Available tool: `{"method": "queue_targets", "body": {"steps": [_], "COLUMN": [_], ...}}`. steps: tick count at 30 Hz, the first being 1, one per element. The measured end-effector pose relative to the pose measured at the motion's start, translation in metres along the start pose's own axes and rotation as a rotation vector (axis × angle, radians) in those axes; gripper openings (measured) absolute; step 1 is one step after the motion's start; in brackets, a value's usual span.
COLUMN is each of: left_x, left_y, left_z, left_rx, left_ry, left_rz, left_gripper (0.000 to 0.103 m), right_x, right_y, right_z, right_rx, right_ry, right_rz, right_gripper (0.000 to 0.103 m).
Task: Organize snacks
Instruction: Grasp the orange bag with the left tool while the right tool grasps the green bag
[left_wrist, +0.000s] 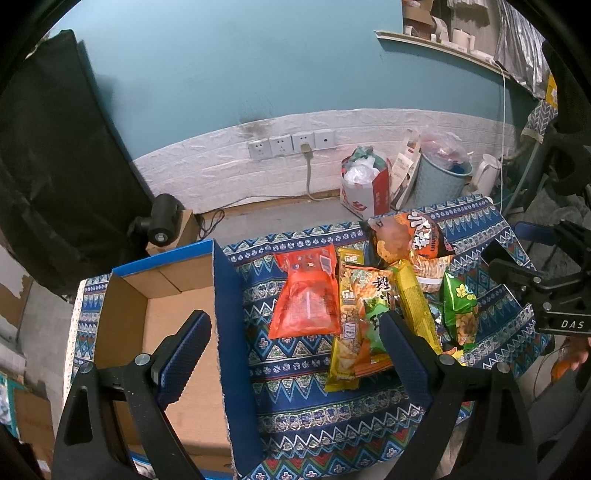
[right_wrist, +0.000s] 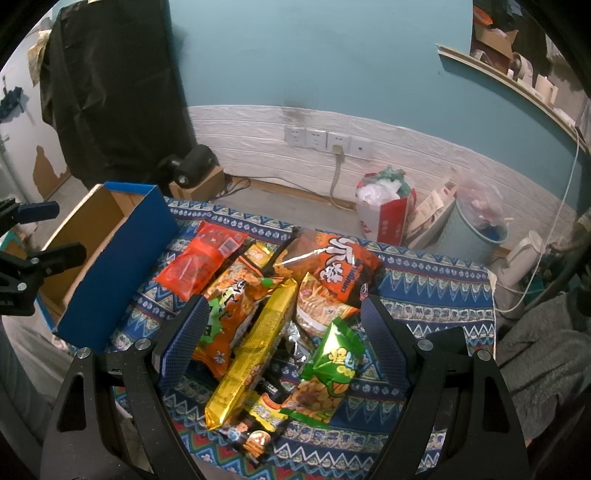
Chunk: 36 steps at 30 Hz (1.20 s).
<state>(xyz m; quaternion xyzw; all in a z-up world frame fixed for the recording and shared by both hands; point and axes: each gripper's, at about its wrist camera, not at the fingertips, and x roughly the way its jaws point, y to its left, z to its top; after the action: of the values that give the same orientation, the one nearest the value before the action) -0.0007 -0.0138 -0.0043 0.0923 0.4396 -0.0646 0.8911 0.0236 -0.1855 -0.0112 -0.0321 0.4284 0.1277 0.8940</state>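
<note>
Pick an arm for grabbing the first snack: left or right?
Right. Right gripper hangs open directly over the snack pile; left gripper straddles the box wall, beside the pile.

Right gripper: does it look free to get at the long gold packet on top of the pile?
Probably yes. The right gripper is open above the gold packet, which lies on top of the pile with nothing over it.

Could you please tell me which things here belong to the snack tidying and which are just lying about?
Job: red translucent pouch, long yellow packet, green peanut bag, orange crisp bag, blue-sided cardboard box.
Lying about: pale blue bin, white kettle, red-and-white paper bag.
</note>
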Motion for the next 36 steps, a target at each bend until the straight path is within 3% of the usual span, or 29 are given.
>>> {"method": "queue_targets", "body": {"steps": [18, 28, 36], "left_x": [0.024, 0.085, 0.11], "left_y": [-0.006, -0.013, -0.017], "left_z": [0.003, -0.006, -0.008], "left_rx": [0.007, 0.013, 0.01], "left_ry": [0.031, 0.18, 0.244], "left_rz": [0.01, -0.022, -0.06], "left_gripper": [0.094, 0.094, 0.094], "right_x": [0.002, 0.038, 0.082], "right_y": [-0.008, -0.042, -0.07], "right_z": [-0.002, -0.018, -0.044], "right_rx": [0.013, 0.127, 0.239], "right_ry": [0.023, 0.151, 0.29], "right_rz": [-0.026, -0.056, -0.085], "right_gripper": [0.083, 0.083, 0.083]}}
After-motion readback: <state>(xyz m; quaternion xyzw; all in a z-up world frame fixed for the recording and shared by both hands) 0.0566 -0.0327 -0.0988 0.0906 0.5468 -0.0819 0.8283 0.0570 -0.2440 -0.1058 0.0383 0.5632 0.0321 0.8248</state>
